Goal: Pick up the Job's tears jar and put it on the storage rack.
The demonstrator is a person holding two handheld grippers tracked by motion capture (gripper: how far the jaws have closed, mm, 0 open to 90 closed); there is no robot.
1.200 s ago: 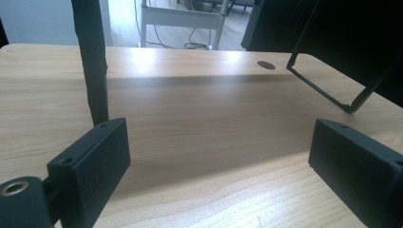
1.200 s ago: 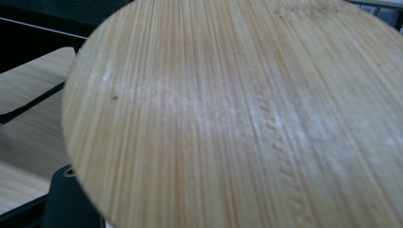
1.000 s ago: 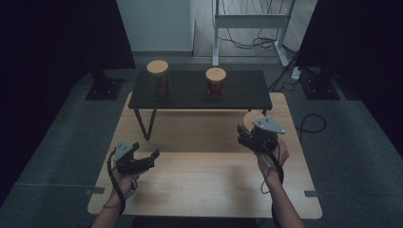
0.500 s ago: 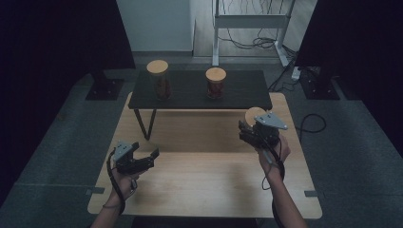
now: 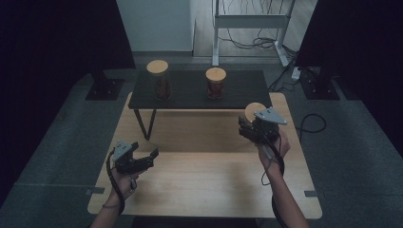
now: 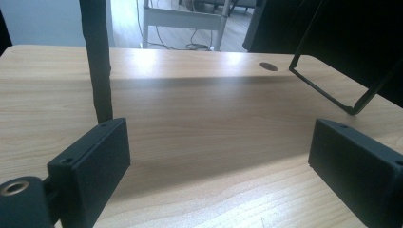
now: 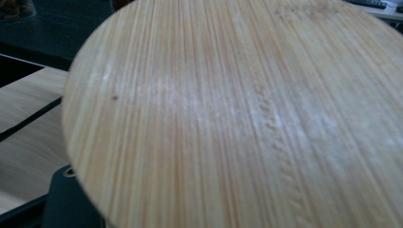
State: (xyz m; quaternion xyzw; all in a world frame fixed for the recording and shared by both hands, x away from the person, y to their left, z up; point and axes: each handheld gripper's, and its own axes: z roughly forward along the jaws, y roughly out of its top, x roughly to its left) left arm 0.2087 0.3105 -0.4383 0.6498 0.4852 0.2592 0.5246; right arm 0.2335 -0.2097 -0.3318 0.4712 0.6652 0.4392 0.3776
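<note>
A person's right claw, at right of centre in the high view, grips a jar by its round bamboo lid, holding it above the far right part of the light wooden bench. In the right gripper view the pale, fine-grained lid spreads across nearly the whole picture, with one black jaw showing at the lower left beneath its edge; the jar's body under the lid cannot be made out. The left claw, at lower left of the high view, stands open with nothing in it just above the bench's near left part. In the left gripper view its two black jaws sit wide apart at the bottom corners with bare wood between them. Toward the top of the high view, a low black shelf stands on the bench's far edge. It carries two more lidded jars: one at its left and another near its middle, well apart from each other. A white metal frame stands on the floor at the top of the frame.
</note>
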